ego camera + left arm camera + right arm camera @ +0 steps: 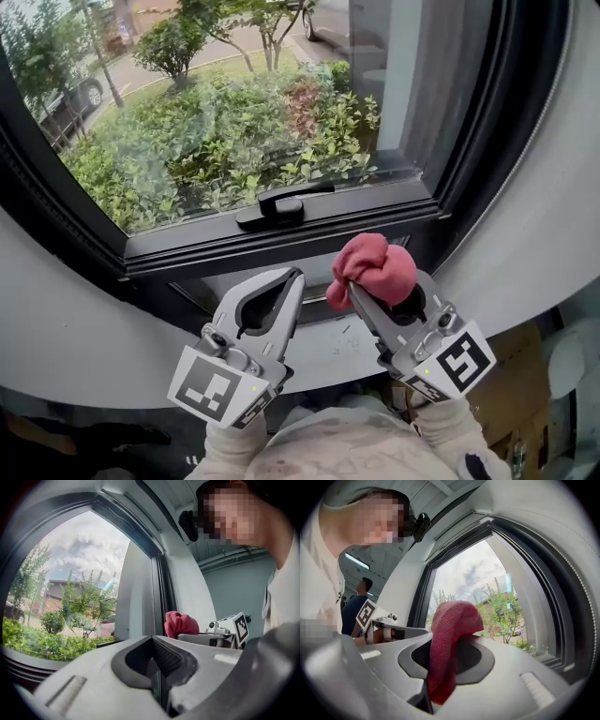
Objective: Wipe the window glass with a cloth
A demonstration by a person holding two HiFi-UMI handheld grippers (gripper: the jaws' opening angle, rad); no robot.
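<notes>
A red cloth (375,270) is bunched at the tip of my right gripper (361,295), whose jaws are shut on it; the cloth (450,644) drapes down between them in the right gripper view. My left gripper (292,279) is beside it, jaws shut with nothing between them. Both sit just below the window glass (216,122), apart from it, near the dark lower frame (281,234). The cloth (180,624) and right gripper (220,637) also show in the left gripper view.
A black window handle (277,208) lies on the lower frame above the grippers. White wall (75,319) curves around the window. Green shrubs (234,141) and parked cars lie outside. Another person (358,606) stands in the room behind.
</notes>
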